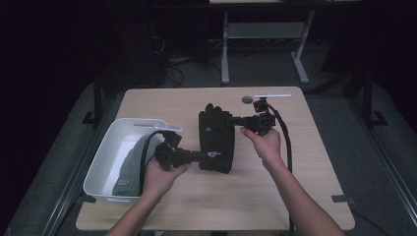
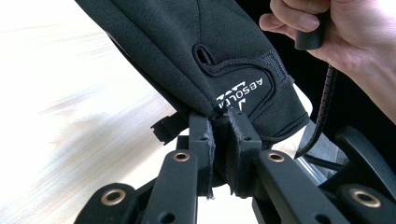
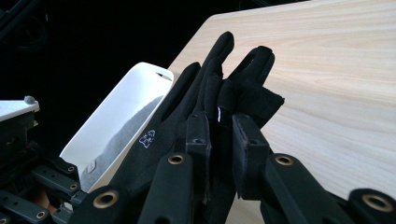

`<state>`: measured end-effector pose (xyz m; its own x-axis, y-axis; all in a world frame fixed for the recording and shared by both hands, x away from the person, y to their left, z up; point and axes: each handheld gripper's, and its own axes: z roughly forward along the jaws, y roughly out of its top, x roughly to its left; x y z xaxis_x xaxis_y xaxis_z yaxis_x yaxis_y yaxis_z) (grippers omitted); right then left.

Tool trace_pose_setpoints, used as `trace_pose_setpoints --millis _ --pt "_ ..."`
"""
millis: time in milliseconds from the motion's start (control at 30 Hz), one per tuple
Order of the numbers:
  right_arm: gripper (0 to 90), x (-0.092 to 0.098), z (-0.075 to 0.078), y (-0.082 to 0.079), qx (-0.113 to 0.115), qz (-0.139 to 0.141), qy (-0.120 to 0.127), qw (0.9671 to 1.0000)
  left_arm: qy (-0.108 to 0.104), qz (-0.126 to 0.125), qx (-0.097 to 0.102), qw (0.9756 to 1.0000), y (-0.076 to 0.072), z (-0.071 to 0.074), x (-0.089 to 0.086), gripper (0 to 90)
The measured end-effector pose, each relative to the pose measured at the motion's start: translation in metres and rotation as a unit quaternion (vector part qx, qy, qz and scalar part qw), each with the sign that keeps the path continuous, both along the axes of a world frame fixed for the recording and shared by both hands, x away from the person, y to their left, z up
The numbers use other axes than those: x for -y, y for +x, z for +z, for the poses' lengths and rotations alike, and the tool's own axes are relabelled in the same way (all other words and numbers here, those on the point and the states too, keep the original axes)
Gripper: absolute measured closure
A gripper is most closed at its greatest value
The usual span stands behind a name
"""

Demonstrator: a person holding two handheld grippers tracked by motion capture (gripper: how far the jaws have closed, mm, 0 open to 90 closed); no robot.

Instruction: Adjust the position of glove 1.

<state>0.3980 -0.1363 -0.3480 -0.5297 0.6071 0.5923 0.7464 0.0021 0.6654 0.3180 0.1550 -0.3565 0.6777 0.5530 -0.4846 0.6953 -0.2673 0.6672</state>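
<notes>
My two grippers hold one black glove.
Left gripper jaws clamp its cuff; right gripper jaws clamp its fingers, above the desk.

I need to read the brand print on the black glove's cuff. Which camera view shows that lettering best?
The left gripper view: the glove is close up and its white lettering reads partly. The high view shows the whole glove, its print a small white speck. The right gripper view shows the fingers and a small white logo.
</notes>
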Motion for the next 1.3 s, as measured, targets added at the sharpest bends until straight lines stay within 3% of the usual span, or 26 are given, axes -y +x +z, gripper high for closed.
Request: trace_pose_setpoints --millis 1300 --pt "78.1 -0.078 0.028 0.017 0.022 0.054 0.004 0.9983 -0.006 0.036 0.020 0.9991 -0.011 0.028 -0.071 82.3"
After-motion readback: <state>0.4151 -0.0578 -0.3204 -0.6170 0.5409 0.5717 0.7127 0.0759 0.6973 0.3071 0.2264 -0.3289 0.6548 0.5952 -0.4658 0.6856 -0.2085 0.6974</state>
